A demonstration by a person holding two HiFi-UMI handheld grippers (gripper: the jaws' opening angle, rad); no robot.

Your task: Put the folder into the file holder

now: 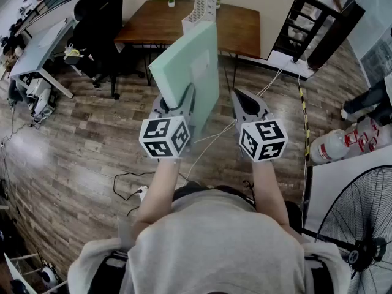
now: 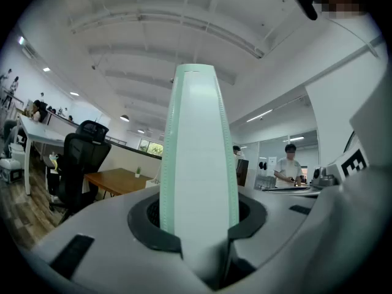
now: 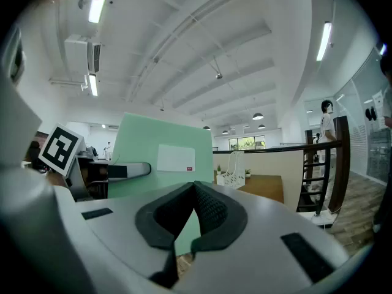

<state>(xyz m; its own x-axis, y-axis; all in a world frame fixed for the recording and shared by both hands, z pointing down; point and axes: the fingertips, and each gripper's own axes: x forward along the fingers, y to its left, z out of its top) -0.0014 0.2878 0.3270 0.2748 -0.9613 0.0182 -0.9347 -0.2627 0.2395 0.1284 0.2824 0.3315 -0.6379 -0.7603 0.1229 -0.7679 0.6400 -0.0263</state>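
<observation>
The left hand-held gripper (image 1: 176,100) clamps the lower edge of the pale green folder (image 1: 190,60), held upright in the air just short of the white file holder (image 1: 201,8) standing on the wooden surface (image 1: 159,23). The right hand-held gripper (image 1: 244,98), also short of the file holder, has its jaws together on nothing.

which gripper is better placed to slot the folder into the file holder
Left: the left gripper clamps the upright green folder, in line with the white file holder ahead. The right gripper is shut, empty.

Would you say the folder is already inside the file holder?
No, the left gripper holds the folder well short of the file holder.
</observation>
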